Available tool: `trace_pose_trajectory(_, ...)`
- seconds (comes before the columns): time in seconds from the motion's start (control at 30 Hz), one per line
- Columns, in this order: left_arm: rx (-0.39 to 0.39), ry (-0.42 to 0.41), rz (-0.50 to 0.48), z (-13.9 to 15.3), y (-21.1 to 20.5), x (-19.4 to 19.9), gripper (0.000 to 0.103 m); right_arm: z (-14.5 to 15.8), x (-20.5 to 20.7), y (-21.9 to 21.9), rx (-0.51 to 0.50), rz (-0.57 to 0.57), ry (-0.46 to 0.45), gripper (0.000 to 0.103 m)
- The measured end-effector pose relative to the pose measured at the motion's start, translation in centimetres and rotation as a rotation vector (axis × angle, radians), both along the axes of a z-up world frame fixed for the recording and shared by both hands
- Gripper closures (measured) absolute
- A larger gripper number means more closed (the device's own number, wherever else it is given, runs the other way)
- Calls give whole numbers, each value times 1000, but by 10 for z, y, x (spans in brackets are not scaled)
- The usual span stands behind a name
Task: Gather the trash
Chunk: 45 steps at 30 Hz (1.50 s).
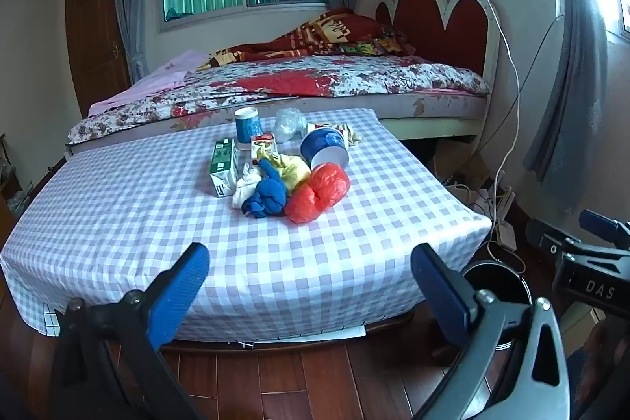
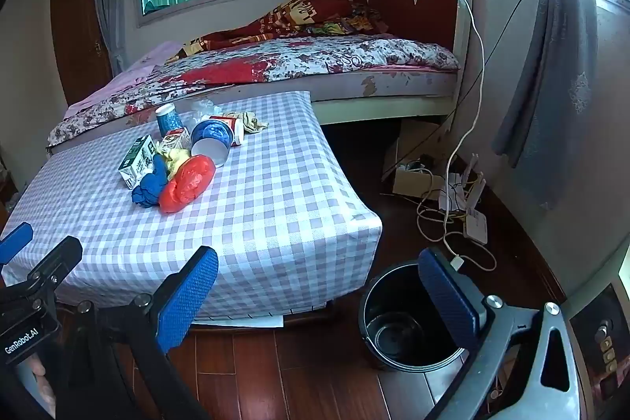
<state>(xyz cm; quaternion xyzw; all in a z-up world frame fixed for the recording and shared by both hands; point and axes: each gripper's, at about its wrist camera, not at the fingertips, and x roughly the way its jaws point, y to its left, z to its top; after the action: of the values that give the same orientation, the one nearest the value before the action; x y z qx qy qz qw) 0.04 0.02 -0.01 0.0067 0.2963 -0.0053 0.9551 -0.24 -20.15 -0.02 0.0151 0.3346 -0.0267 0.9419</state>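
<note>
Your left claw (image 1: 309,280): jaws spread wide, nothing between them, held off the bench's near edge above the wood floor (image 1: 299,380). Your right claw (image 2: 319,286): also wide open, empty, off the bench's near right corner, right finger over the black bin (image 2: 393,325).

Bin sits on floor just beside that corner; looks empty inside.

Bench (image 1: 118,207) w/ lilac check cloth. Trash bunched twd far side, approx centre:
- red plastic bag (image 1: 319,191), nearest you, touching blue crumpled wad (image 1: 265,195)
- white wad (image 1: 246,185) and yellow wad (image 1: 293,170) pressed in behind
- green-white carton (image 1: 222,168) on left of pile, tipped
- small red-label carton (image 1: 263,144) behind
- blue paper cup (image 1: 247,124) upright, by far edge
- blue bowl-type tub (image 1: 325,146) on its side, mouth twd you
- clear plastic bag (image 1: 289,123) at far edge

Bed (image 1: 315,85) beyond the bench's far edge.
</note>
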Motion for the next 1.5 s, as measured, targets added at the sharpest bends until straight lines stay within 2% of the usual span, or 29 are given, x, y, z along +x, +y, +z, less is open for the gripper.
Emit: trace_pose_trajectory(1.5, -3, -2, -4, -7, -1, -5, 1, -3, -3, 1, 4, -2, 9, 1)
